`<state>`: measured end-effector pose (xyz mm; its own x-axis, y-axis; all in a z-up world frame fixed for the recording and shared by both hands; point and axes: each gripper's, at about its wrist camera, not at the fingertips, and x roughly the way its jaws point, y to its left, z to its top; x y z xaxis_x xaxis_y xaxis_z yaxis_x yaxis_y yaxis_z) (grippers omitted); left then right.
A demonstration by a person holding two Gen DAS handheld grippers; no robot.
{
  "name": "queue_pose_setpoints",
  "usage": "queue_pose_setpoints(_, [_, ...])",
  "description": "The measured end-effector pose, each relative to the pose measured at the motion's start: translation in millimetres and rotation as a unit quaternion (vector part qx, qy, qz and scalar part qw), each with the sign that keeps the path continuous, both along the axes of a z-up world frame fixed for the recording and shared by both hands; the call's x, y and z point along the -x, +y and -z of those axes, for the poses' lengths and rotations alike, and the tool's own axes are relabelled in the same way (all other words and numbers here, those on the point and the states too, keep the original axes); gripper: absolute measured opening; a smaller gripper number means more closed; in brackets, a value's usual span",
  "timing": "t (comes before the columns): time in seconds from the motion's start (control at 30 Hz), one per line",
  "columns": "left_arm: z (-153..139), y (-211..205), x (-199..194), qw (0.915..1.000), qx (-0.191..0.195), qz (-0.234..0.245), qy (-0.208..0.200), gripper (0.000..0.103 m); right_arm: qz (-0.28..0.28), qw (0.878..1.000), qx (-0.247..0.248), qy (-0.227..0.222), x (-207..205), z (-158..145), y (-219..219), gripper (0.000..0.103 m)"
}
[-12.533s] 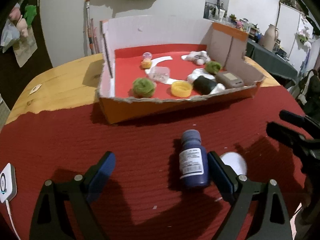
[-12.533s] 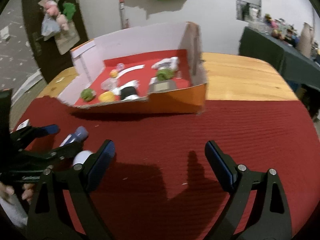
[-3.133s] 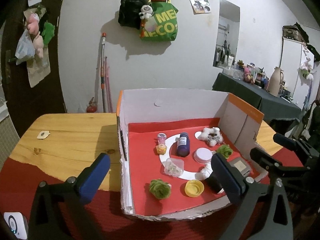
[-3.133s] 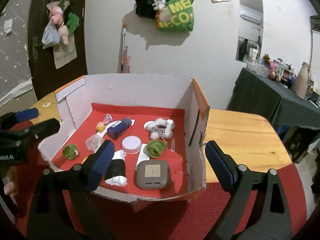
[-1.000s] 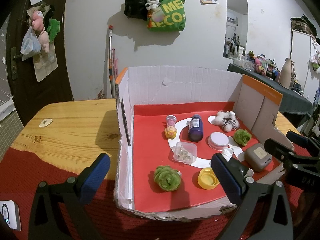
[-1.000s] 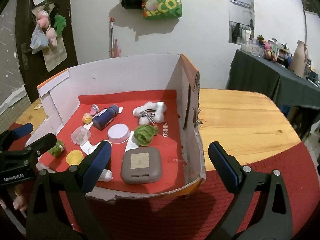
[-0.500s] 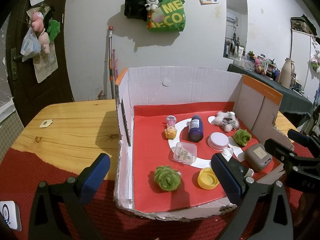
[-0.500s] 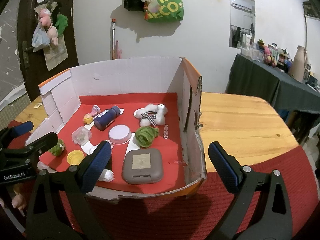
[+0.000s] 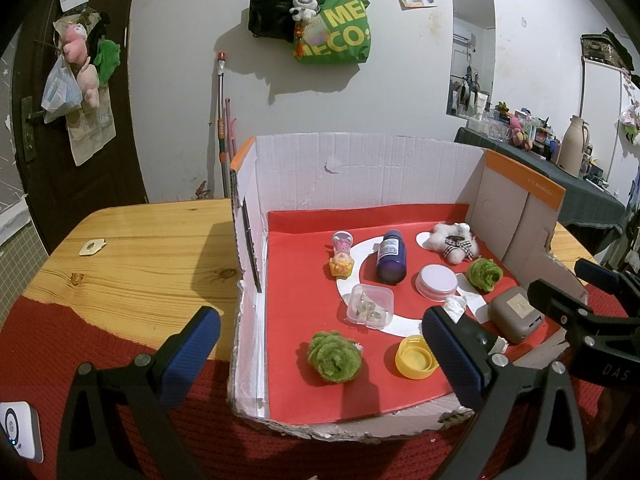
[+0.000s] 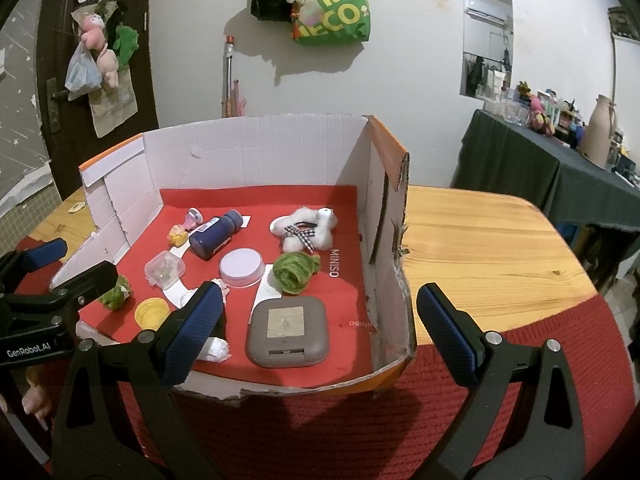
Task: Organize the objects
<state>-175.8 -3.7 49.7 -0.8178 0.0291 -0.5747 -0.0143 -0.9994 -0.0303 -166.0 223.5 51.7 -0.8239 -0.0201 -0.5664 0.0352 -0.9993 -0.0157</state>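
Cardboard is forming the open box (image 9: 360, 168) that is filling the left wrist view, and it is standing on a wooden table (image 9: 152, 248) partly covered by a red cloth (image 9: 80, 344). The left gripper (image 9: 320, 344) is hovering in front of the box with its jaws spread wide and nothing between them. Inside, on the red liner, are lying a dark blue bottle (image 9: 391, 257) on its side, a white round lid (image 9: 437, 281) just beside it, a clear small case (image 9: 370, 305), a yellow cap (image 9: 415, 357), two green fuzzy balls (image 9: 334, 356), a white plush toy (image 9: 451, 242), a small pink figure (image 9: 342, 253) and a grey square case (image 9: 516, 314).

From the right wrist view, the right gripper (image 10: 318, 320) is also hanging released and empty before the box (image 10: 256, 152), near its front right corner. The bottle (image 10: 216, 234) and the lid (image 10: 241, 266) are resting well inside.

No loose item is showing on the cloth or the wood outside the box, except a small white device (image 9: 18, 430) at the left edge. So I judge the collecting is nearly or fully done; perhaps only tidying inside is remaining.
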Motion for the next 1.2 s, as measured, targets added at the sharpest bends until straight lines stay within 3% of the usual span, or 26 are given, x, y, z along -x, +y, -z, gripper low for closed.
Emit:
queue_pose_setpoints(0.43, [-7.2, 4.0, -8.5, 0.9996, 0.014, 0.002, 0.026, 0.103, -0.001, 1.000, 0.003, 0.019, -7.1, -4.5, 0.5, 0.099])
queue_pose_setpoints(0.77, [-23.8, 3.3, -33.1, 0.9995, -0.006, 0.012, 0.029, 0.103, -0.009, 0.999, -0.011, 0.031, -33.4, -30.6, -11.8, 0.099])
queue_pose_setpoints(0.97, [-28.9, 1.0, -59.6, 0.9996, -0.021, 0.014, 0.011, 0.103, -0.010, 1.000, 0.011, -0.002, -56.2, -24.7, -10.4, 0.099])
queue_pose_setpoints(1.2, [-2.5, -0.6, -78.1, 0.9969, -0.049, 0.017, -0.060, 0.103, 0.005, 0.996, 0.050, -0.079, -71.6, 8.4, 0.8, 0.100])
